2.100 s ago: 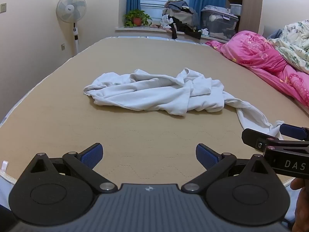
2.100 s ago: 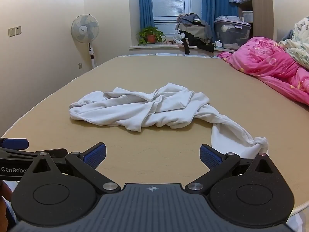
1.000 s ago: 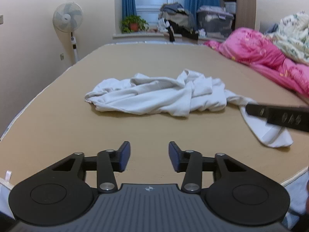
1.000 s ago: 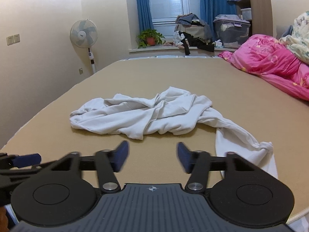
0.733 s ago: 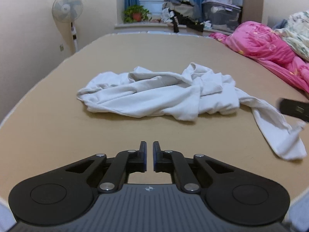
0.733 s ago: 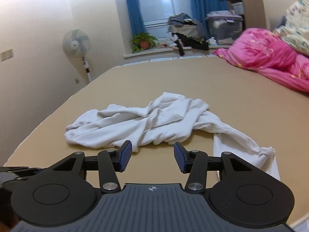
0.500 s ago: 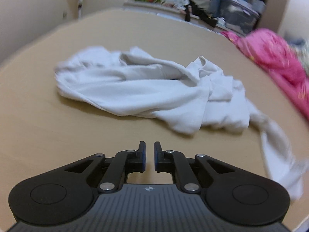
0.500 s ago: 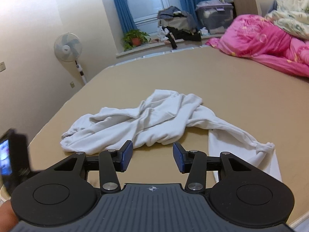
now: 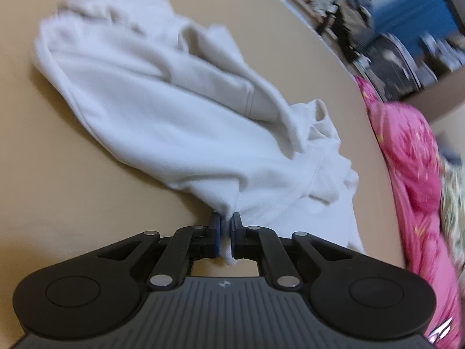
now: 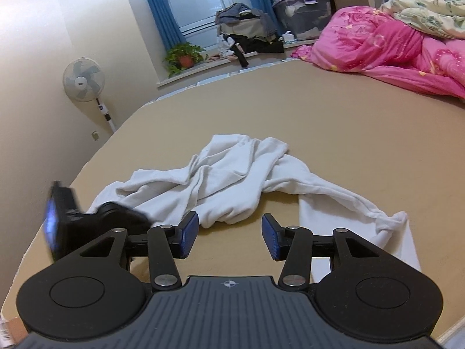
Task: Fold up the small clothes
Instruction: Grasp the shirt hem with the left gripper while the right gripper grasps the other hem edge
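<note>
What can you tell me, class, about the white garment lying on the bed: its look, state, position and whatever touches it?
The white garment is soft, plain knit cloth, crumpled and unfolded, lying in a loose heap on the tan bed surface. One long part trails toward the right and ends in a bunched cuff. The left tool is shut on a pinch of its near edge. The right tool is open just short of it, touching nothing.
</note>
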